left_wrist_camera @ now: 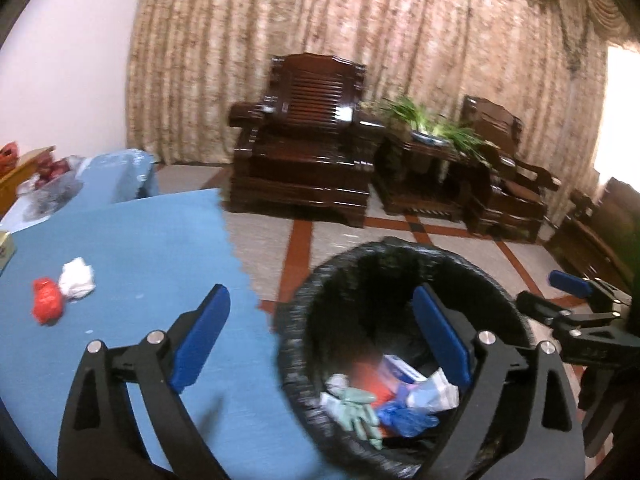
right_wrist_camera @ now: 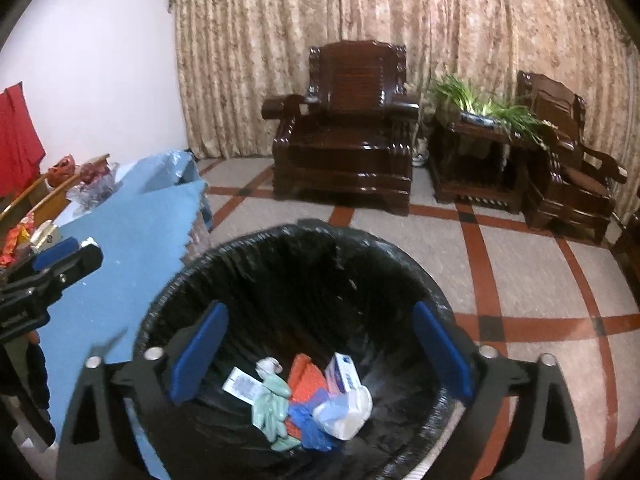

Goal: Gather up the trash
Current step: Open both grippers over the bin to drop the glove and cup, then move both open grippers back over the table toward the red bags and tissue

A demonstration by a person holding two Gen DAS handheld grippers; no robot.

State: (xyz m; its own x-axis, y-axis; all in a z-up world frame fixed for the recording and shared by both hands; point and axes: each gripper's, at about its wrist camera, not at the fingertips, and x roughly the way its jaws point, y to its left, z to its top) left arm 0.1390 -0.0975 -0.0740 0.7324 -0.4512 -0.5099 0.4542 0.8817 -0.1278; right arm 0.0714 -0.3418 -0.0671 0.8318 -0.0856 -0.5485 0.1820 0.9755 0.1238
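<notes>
The trash bin (right_wrist_camera: 296,320), lined with a black bag, stands on the tiled floor (right_wrist_camera: 532,264) just beside the blue-covered table (left_wrist_camera: 132,248). In it lie a pale green glove (right_wrist_camera: 272,404), a blue glove (right_wrist_camera: 308,424), an orange wrapper (right_wrist_camera: 306,380) and a small white box (right_wrist_camera: 344,374). Two pieces remain on the table: a red crumpled wrapper (left_wrist_camera: 48,300) touching a white wad (left_wrist_camera: 78,280). The right tool (right_wrist_camera: 320,352) hangs over the bin, jaws wide with nothing between them. The left tool (left_wrist_camera: 320,332) straddles the bin's rim and the table's edge, jaws likewise wide and empty.

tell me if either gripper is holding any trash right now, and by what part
Nothing is held. The left gripper and right gripper both stand open and empty over the bin.
</notes>
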